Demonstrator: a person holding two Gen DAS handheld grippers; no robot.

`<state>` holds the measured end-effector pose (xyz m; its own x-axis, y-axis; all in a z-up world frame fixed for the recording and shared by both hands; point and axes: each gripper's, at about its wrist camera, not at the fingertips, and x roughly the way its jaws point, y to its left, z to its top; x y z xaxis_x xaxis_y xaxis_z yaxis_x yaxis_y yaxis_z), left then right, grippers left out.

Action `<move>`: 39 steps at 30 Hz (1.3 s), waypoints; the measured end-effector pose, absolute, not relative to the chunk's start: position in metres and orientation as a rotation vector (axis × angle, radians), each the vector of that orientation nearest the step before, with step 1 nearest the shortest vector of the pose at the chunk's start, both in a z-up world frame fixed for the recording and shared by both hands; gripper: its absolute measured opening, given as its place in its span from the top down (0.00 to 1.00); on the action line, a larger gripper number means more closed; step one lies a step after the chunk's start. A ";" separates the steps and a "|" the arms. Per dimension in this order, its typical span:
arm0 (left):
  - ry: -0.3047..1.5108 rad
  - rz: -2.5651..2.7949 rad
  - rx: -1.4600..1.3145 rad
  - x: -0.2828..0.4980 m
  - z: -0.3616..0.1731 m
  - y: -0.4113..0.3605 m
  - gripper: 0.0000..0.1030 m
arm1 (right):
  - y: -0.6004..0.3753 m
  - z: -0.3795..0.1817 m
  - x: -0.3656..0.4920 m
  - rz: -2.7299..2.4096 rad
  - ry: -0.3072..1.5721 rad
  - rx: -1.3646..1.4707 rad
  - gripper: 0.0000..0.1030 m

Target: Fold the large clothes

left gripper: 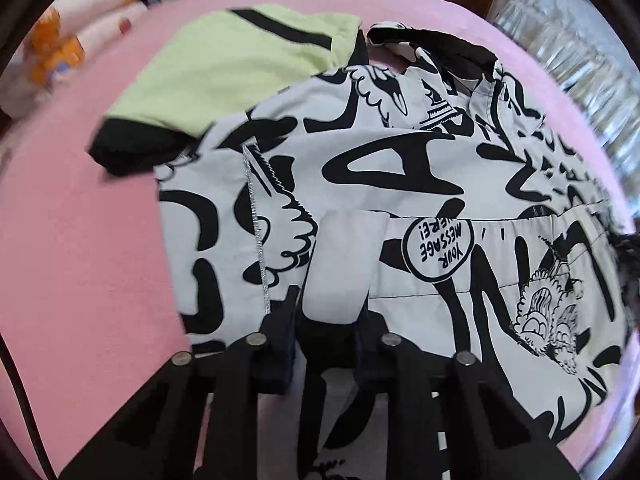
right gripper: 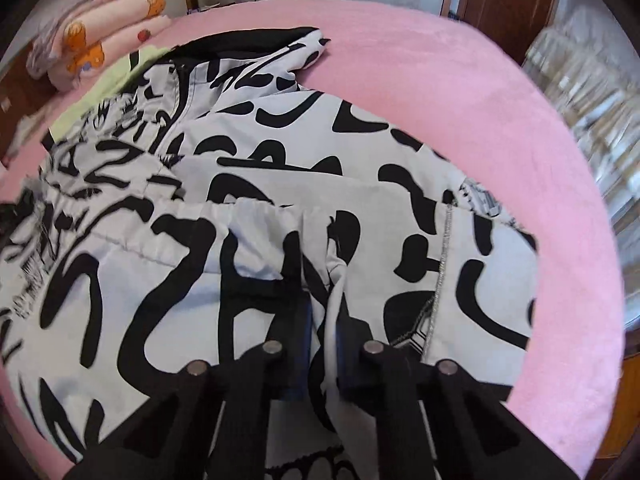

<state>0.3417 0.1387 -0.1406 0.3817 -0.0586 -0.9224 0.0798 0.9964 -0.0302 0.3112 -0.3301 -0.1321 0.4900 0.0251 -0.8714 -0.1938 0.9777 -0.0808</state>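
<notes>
Both grippers pinch the hem of a black-and-white printed jacket (left gripper: 400,168) spread on a pink bed (left gripper: 80,240).

At the bottom centre of the left view, the left gripper (left gripper: 332,280) has its fingers closed on a white fold of hem; at the bottom centre of the right view, the right gripper (right gripper: 320,308) has its fingers pressed onto a bunched edge. A lime-green garment (left gripper: 224,68) lies partly under the jacket at the upper left, with folded blankets (right gripper: 100,40) beyond it.

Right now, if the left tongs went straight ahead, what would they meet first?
The left tongs are already shut on the black-and-white jacket; straight on, more of its folded cloth comes first, probably.
</notes>
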 end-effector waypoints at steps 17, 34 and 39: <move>0.825 -0.025 0.100 0.378 -0.001 0.117 0.92 | -0.373 0.001 0.294 -0.050 0.670 0.025 0.97; 0.966 0.089 0.116 0.469 -0.154 0.111 0.90 | -0.354 -0.139 0.439 -0.189 0.972 -0.079 0.92; 0.973 0.093 0.028 0.460 -0.146 0.131 0.66 | -0.364 -0.130 0.435 -0.192 0.999 0.000 0.78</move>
